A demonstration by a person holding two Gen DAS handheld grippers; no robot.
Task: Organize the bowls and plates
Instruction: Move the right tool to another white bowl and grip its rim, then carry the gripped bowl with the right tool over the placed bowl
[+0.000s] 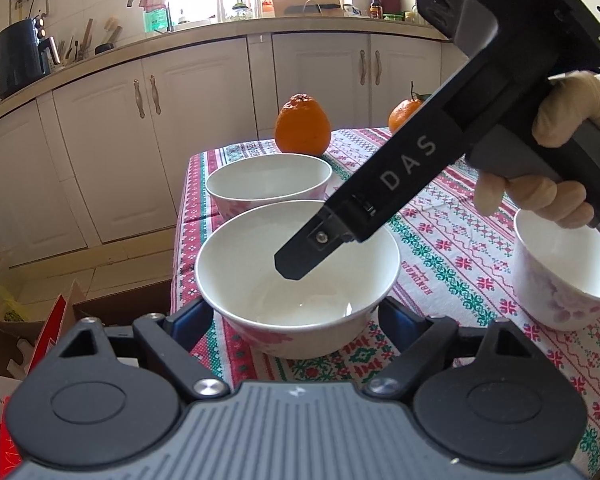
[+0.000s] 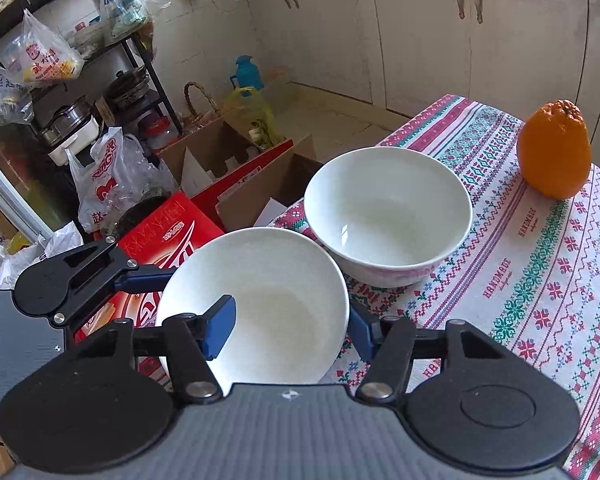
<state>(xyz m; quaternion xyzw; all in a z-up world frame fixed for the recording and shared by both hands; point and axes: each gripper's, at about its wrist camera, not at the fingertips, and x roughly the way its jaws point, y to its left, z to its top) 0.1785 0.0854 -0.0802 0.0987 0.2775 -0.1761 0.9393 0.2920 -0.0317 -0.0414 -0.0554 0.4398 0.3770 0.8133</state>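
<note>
**A:** So what's happening with the near bowl? It's sitting at the table edge, next to the second bowl.

**B:** Right gripper is pinching its wall, one finger inside, one outside, probably gripping the rim to lift and stack it.

**A:** And the left gripper?

**B:** It's straddling the bowl, fingers spread on either side. Can't tell if they're touching; probably steadying it.

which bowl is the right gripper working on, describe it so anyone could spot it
On the patterned tablecloth, go to the corner beside the cardboard boxes. Two white bowls sit there; it is the near bowl, overhanging the edge. Only it has a blue finger inside its rim.
</note>
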